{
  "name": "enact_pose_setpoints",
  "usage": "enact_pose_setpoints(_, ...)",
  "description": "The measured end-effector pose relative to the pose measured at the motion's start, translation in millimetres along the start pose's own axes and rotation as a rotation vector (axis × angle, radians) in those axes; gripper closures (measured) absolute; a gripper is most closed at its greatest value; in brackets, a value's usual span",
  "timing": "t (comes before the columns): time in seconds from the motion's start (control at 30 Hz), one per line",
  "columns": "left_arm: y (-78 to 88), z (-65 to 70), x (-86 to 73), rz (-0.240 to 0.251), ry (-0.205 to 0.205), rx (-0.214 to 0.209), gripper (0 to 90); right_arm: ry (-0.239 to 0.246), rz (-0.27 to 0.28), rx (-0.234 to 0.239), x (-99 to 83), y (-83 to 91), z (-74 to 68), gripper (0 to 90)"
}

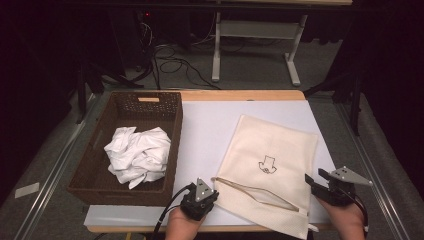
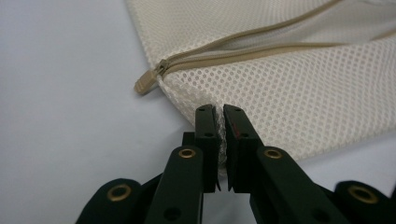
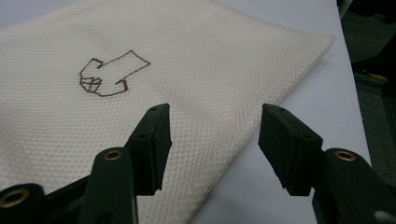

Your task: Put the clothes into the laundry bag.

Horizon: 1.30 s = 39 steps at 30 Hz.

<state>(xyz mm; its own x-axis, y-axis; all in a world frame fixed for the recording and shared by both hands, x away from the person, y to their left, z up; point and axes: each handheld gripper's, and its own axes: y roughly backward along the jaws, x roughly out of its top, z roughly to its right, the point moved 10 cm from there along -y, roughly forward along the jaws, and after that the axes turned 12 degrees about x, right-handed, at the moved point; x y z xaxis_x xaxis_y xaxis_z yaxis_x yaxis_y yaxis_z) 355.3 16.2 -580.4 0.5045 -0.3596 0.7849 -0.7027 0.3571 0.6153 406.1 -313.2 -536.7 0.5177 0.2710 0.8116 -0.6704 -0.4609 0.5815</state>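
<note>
1. The left gripper [image 2: 219,140] is pinching the near corner of the mesh laundry bag [image 1: 270,165], just below its zipper pull [image 2: 145,84].
2. The right gripper [image 3: 212,140] is hovering with jaws apart over the bag's right edge, gripping nothing.
3. The bag is lying flat on the white sheet [image 1: 210,125].
4. Further left, crumpled white cloth [image 1: 137,155] is sitting in the wicker basket [image 1: 120,107].

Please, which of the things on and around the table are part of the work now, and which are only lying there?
In the work:
- mesh bag, zip partly open
- left gripper, shut on the bag's edge near the zip pull
- right gripper, open above the bag

Only lying there:
- basket
- crumpled white cloth inside it
- cables on the floor
</note>
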Motion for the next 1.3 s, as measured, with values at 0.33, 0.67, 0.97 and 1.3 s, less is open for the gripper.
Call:
enact_pose_setpoints(0.33, -7.8, -20.3, 1.4, 0.002, -0.018, 0.121, 83.6, 0.047, 0.018, 0.036, 3.1, 10.8, -29.1, 40.9)
enact_pose_setpoints(0.67, 3.5, -12.6, 14.9, 0.093, 0.006, 0.104, 45.1, 0.058, 0.025, 0.076, -3.5, 17.2, -48.4, 34.8)
enact_pose_setpoints(0.97, 7.0, 8.4, 19.2, 0.115, -0.019, -0.022, 10.2, 0.046, 0.049, 0.049, -3.7, 14.2, -61.6, 1.8)
enact_pose_setpoints(1.3, 11.0, 11.4, 21.1, 0.133, -0.034, -0.037, 0.0, 0.083, 0.044, 0.101, -5.4, 1.2, -71.9, 0.3)
